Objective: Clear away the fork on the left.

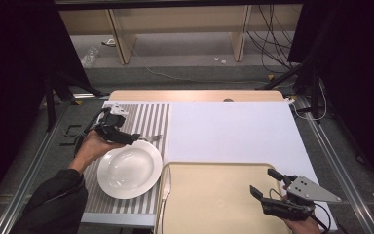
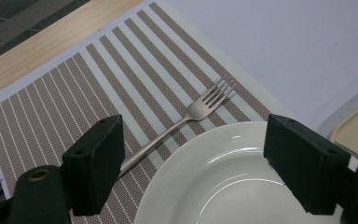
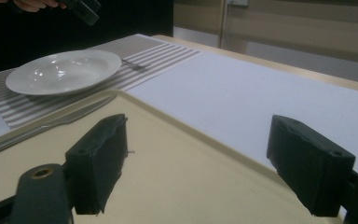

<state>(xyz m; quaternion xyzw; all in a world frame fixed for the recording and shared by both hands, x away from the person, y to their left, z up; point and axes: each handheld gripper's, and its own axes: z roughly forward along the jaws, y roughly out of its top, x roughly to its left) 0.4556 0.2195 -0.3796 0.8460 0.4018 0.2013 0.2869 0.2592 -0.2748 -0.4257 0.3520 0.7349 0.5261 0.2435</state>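
A wooden table (image 1: 195, 95) carries a white sheet (image 1: 233, 134) across its right part and a striped placemat (image 1: 146, 119) on its left. At the near edge sits a beige tray (image 1: 214, 200), its left rim just beside the placemat. A white plate (image 1: 129, 170) rests on the placemat, near the tray's left rim. A knife (image 1: 166, 187) lies along that left rim of the tray. A fork (image 2: 186, 119) lies on the placemat just beyond the plate, tines pointing toward the white sheet, its handle running under the plate's edge side.

The left gripper (image 1: 129, 138) hovers over the far rim of the plate, jaws wide apart and empty, the fork's handle between them in the left gripper view. The right gripper (image 1: 268, 183) hangs over the tray's right end, jaws spread wide, holding nothing.
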